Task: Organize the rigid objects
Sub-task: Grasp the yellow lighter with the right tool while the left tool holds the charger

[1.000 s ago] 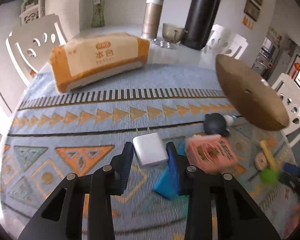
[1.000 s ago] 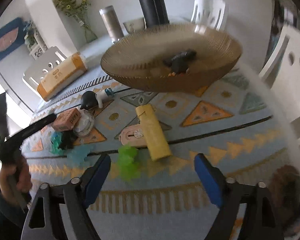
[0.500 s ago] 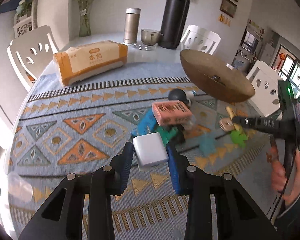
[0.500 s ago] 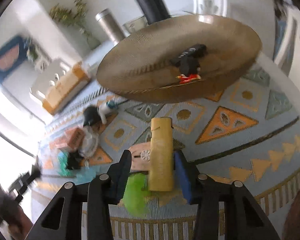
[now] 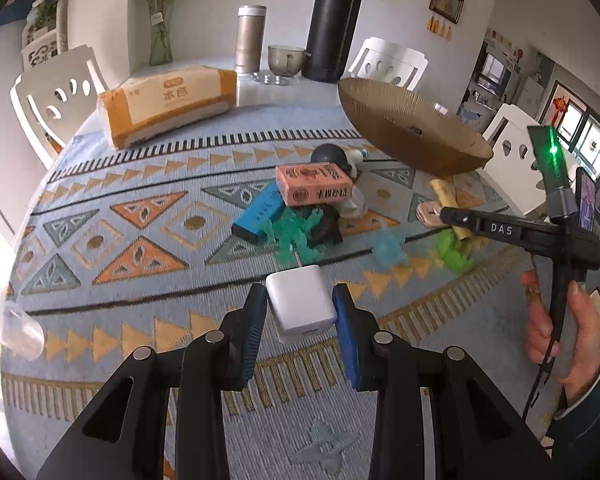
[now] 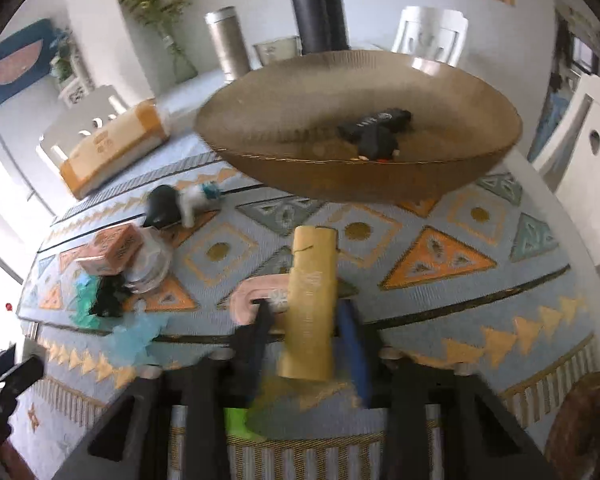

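Note:
My left gripper (image 5: 302,314) is shut on a white charger cube (image 5: 300,300), held above the patterned cloth near its front edge. My right gripper (image 6: 306,314) is shut on a yellow lighter-shaped bar (image 6: 312,280), its pads pressing on both long sides. The bar lies partly over a pink loop-shaped piece (image 6: 252,300). Beyond it stands a brown glass bowl (image 6: 340,184) with a black object (image 6: 376,132) inside. In the left wrist view the right gripper (image 5: 448,216) reaches in from the right, below the bowl (image 5: 412,136).
A pile sits mid-cloth: pink box (image 5: 314,188), blue lighter (image 5: 258,212), teal figures (image 5: 296,236), a black-and-white toy (image 5: 332,156). Pale blue (image 5: 388,246) and bright green (image 5: 454,254) figures lie nearer. A tissue pack (image 5: 168,104), flasks and chairs stand behind.
My right gripper went from wide open to shut around the yellow bar. My left gripper, still holding the charger, has drawn back from the pile toward the cloth's near edge.

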Demonstrator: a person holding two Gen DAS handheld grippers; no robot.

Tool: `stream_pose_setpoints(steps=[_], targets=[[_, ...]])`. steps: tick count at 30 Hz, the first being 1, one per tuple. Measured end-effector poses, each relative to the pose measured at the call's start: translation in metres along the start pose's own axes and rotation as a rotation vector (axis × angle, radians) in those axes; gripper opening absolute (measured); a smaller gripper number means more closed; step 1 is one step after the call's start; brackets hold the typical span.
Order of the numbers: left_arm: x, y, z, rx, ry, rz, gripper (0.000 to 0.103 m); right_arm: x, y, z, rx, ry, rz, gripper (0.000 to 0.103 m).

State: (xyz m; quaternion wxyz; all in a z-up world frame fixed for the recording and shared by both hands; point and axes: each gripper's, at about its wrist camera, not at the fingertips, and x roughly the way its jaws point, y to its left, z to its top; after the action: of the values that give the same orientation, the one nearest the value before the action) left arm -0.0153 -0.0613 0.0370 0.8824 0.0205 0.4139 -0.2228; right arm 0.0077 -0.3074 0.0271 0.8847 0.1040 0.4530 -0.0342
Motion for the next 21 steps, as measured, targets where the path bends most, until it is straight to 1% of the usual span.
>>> stream_pose_setpoints(steps=[2,3,7,9,12,14,16,17,19,21], targets=[[0.002,0.0,-0.004,-0.005,0.005,0.004,0.031,-0.003,-0.001,-0.003,0.005,-0.008,-0.025,0.023],[0.002,0.001,-0.005,-0.007,0.004,0.005,0.031,-0.005,-0.002,-0.005,0.014,-0.008,-0.015,0.023],[-0.002,0.004,-0.013,-0.014,-0.01,0.006,0.031,-0.027,-0.013,-0.022,0.077,-0.007,0.087,0.023],[-0.004,0.007,-0.017,-0.024,-0.021,-0.002,0.031,-0.043,-0.01,-0.034,0.086,-0.011,0.147,0.023],[-0.005,0.01,-0.021,-0.039,-0.034,-0.008,0.031,-0.059,0.003,-0.055,0.047,0.005,0.217,0.023],[-0.005,0.012,-0.024,-0.042,-0.042,-0.01,0.031,-0.063,0.014,-0.067,0.01,0.028,0.251,0.023],[-0.003,0.011,-0.027,-0.035,-0.033,-0.014,0.031,-0.062,0.028,-0.079,-0.033,0.057,0.294,0.023],[-0.003,0.009,-0.029,-0.025,-0.027,-0.009,0.031,-0.06,0.033,-0.081,-0.05,0.065,0.294,0.023],[-0.004,0.005,-0.03,0.001,-0.024,-0.009,0.031,-0.052,0.048,-0.087,-0.111,0.076,0.233,0.024],[-0.002,0.001,-0.031,0.037,-0.013,-0.002,0.031,-0.052,0.055,-0.09,-0.144,0.062,0.205,0.023]])
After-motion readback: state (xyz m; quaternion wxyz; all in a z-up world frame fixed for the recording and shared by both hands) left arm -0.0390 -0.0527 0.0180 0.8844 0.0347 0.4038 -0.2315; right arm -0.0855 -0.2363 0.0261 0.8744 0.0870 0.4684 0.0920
